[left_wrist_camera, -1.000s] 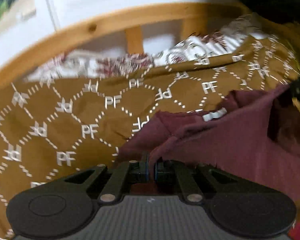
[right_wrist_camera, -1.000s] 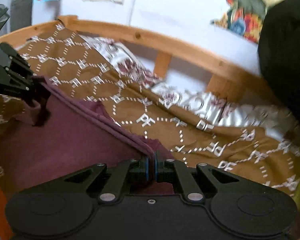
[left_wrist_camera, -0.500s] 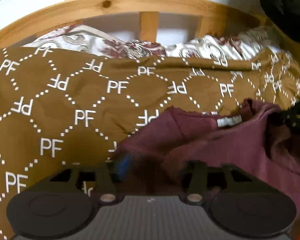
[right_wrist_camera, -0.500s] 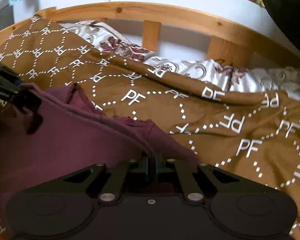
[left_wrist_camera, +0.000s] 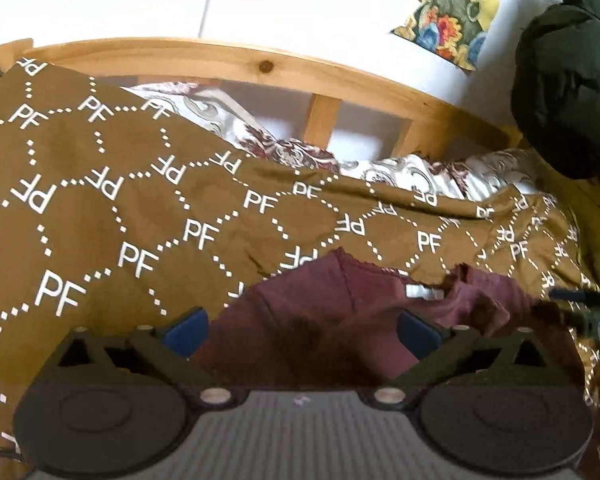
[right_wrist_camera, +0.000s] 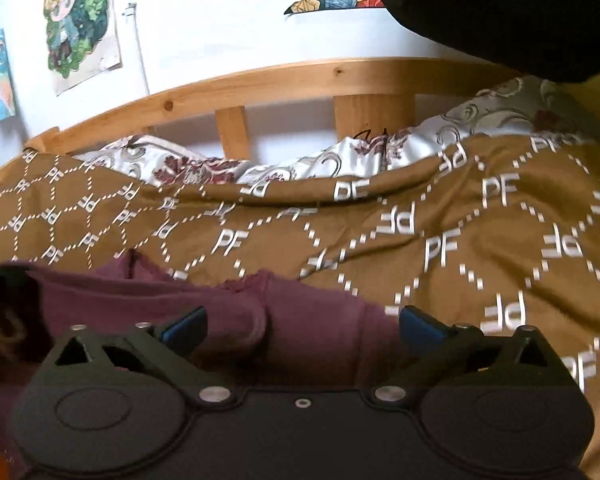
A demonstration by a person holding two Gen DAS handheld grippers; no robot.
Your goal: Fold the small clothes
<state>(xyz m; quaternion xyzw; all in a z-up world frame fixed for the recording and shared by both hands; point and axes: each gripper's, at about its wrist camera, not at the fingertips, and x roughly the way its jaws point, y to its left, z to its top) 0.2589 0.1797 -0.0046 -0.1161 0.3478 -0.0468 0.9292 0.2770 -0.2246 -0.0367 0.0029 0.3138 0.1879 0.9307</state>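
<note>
1. Brown blanket (left_wrist_camera: 148, 200) covers the bed; wooden rail (left_wrist_camera: 236, 66) and patterned pillow (right_wrist_camera: 204, 168) behind it.
2. Maroon garment (left_wrist_camera: 332, 312), rumpled, lies on the blanket.
3. Left gripper (left_wrist_camera: 300, 330) and right gripper (right_wrist_camera: 302, 324) are opening wide, garment between unpressed.

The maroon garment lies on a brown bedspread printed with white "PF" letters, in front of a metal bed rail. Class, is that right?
Not quite. The maroon garment does lie on the brown bedspread printed with white "PF" letters, but the bed rail behind it is wooden, pale pine with visible knots, not metal. The right wrist view shows this clearly, and the left wrist view agrees.
</note>
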